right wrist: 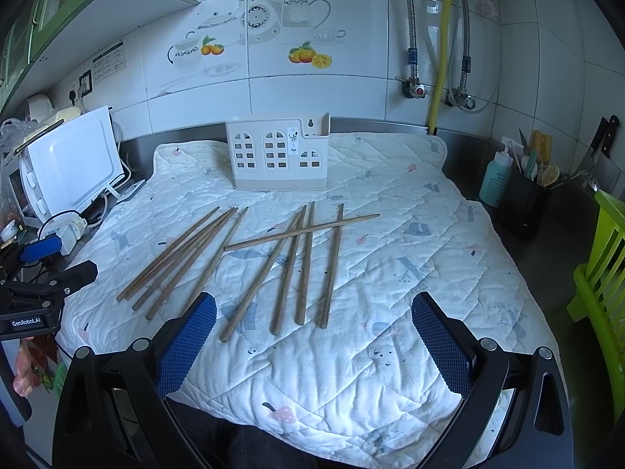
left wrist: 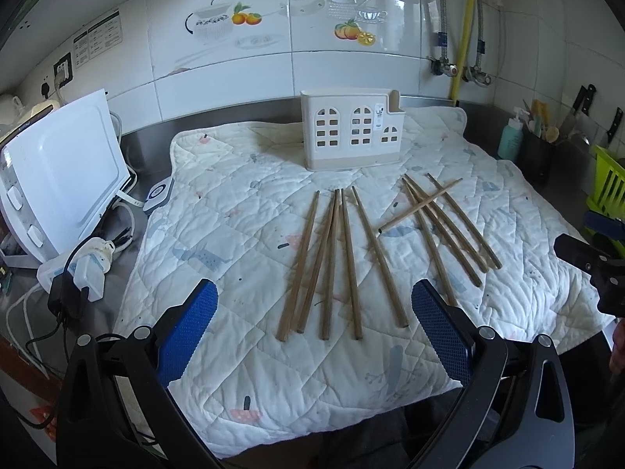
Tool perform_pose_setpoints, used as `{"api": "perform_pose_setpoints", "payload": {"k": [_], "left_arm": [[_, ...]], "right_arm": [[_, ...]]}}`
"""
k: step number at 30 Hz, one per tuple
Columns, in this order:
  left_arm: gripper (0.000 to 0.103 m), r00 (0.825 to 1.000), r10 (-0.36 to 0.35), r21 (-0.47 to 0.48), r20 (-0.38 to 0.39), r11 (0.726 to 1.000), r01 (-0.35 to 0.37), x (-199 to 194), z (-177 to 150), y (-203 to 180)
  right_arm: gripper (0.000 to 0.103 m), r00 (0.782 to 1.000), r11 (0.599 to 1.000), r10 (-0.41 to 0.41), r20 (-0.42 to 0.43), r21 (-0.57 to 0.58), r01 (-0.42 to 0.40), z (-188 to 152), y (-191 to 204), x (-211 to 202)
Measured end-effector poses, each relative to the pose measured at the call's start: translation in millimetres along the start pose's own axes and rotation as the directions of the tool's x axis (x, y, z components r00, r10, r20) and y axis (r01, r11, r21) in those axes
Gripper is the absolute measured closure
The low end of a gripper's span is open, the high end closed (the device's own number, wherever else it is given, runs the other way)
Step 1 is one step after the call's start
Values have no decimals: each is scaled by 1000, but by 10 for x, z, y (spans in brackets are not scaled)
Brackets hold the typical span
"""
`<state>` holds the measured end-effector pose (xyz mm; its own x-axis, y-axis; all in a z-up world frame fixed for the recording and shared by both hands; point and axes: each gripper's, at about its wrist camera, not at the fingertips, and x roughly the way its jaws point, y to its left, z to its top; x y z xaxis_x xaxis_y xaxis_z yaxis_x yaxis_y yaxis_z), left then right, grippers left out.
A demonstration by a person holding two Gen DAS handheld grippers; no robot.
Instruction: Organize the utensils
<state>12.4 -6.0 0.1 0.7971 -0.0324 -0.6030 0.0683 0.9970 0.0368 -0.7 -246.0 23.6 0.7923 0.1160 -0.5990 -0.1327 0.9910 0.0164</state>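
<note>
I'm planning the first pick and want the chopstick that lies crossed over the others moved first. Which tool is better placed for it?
Probably the right tool: the crossed chopstick lies over the right-hand group, straight ahead of its open fingers. From the left tool, also open, it lies off to the right.

You have a white quilted mat (left wrist: 242,211) spread over the steel counter (left wrist: 152,138), printed with small pale motifs. To your left a white appliance (left wrist: 58,179) stands beside a tangle of plugs and cables (left wrist: 84,269). On the tiled wall (right wrist: 312,90) you can see teapot and orange decals (right wrist: 308,54), a yellow pipe (right wrist: 441,58) and braided hoses (right wrist: 410,19). At your right sit a teal pump bottle (right wrist: 496,179), a black tool holder (right wrist: 527,203), knives (right wrist: 603,136) on the wall, and a lime-green rack (right wrist: 601,269).
</note>
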Motion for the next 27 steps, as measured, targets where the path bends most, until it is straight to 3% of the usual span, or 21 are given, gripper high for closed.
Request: {"api": "perform_pose_setpoints", "payload": {"k": [27], "left_arm": [[5, 999, -37, 54, 8, 998, 37, 225, 171, -53]], "right_arm": [[6, 1000, 1000, -2, -15, 3, 3, 27, -24, 164]]}}
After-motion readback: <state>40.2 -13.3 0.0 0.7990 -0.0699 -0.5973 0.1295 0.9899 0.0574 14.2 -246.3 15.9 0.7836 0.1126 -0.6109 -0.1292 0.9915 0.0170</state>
